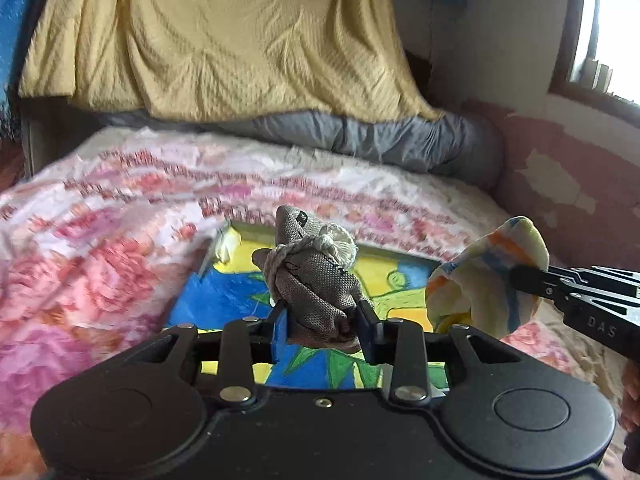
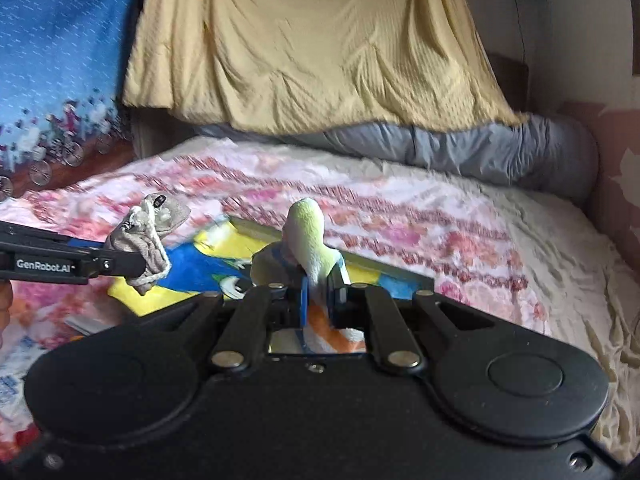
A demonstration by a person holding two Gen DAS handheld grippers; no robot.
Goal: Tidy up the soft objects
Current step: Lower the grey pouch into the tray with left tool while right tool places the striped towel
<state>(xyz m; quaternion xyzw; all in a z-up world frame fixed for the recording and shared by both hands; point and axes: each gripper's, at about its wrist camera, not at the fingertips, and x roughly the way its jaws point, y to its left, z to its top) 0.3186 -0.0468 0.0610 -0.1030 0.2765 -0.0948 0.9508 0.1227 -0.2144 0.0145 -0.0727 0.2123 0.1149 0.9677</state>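
My left gripper (image 1: 322,312) is shut on a grey woven drawstring pouch (image 1: 316,276) with a white rope knot, held above the bed. In the right wrist view the same pouch (image 2: 150,236) hangs from the left gripper (image 2: 136,266) at the left. My right gripper (image 2: 318,292) is shut on a soft cloth toy (image 2: 306,236), pale yellow-green with blue and orange marks. In the left wrist view that toy (image 1: 486,276) is at the right, pinched by the right gripper (image 1: 516,276). Both are held over a colourful painted board (image 1: 224,300).
The bed has a pink floral quilt (image 1: 120,240). A grey bolster (image 1: 400,140) lies along the far edge under a hanging yellow blanket (image 1: 240,40). A wall (image 1: 560,168) and a window stand on the right. The painted board (image 2: 200,276) lies on the quilt.
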